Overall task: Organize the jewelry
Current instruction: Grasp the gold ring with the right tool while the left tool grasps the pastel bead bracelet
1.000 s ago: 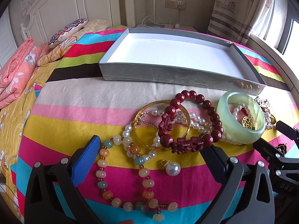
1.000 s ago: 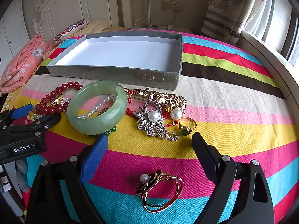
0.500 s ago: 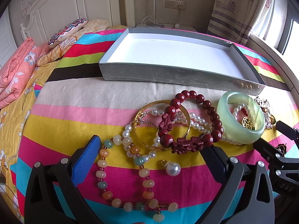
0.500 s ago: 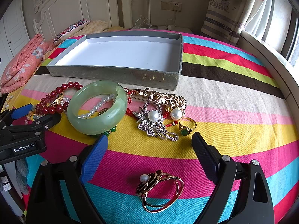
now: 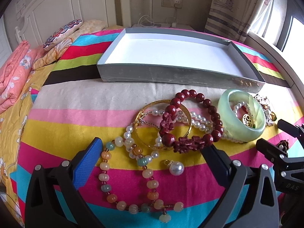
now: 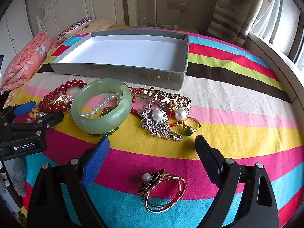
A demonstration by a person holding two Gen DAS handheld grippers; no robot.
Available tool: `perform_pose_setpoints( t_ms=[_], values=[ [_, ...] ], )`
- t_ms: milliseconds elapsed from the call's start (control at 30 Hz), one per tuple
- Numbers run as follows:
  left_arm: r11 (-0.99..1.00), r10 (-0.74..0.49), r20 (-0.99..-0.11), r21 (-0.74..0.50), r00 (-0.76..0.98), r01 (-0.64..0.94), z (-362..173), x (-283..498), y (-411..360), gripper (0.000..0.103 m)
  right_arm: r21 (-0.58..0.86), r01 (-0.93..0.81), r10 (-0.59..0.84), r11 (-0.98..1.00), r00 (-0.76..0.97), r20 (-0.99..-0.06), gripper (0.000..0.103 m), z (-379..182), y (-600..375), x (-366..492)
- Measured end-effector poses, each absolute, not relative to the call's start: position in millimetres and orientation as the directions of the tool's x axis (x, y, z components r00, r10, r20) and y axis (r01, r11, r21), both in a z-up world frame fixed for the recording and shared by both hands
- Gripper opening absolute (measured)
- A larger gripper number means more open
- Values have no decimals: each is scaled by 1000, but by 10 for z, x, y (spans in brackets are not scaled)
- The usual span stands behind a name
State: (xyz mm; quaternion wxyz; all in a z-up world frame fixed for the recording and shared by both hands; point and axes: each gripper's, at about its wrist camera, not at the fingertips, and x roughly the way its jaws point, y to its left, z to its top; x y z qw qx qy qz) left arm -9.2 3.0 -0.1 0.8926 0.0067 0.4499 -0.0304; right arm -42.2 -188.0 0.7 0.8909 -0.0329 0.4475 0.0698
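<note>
Both the left tongs (image 5: 150, 150) and the right tongs (image 6: 152, 146) hang wide apart and hold nothing above the striped bedspread (image 6: 237, 114), where the jade bangle (image 6: 101, 106), red bead bracelet (image 5: 191, 120) and pearl brooch (image 6: 158, 121) lie before the grey box (image 6: 121, 74).

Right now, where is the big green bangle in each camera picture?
Left wrist view: the green bangle sits at the right, just before the gray box.
Right wrist view: the green bangle lies left of middle, beside the pearl brooch.
Shared landmark: the red bead bracelet touches it in both views.
</note>
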Motion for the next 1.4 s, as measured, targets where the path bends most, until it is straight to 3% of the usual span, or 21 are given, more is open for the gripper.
perform_pose_setpoints(
  t_ms=[200,467,733,1067,1333,1400],
  values=[
    [977,-213,-753,-158,623,143,81,-310,137,101,51,-184,154,982,604,-782,86,59,-1971,-559],
    [973,-225,-734,-134,641,187,138,-825,280,101,128,-280,269,952,558,-785,87,88,-2166,-898],
    [958,-249,-745,-97,619,268,130,-1208,225,100,108,-308,271,945,557,-785,87,99,-2263,-1073],
    [962,-223,-744,-62,630,266,155,-1147,226,88,117,-295,275,948,579,-768,86,142,-2320,-1070],
    [950,-239,-750,-50,617,307,119,-1044,92,75,118,-289,271,950,577,-770,80,144,-2257,-1001],
    [952,-221,-749,-26,625,304,114,-1043,62,70,111,-298,272,948,580,-768,72,145,-2199,-989]
  ],
)
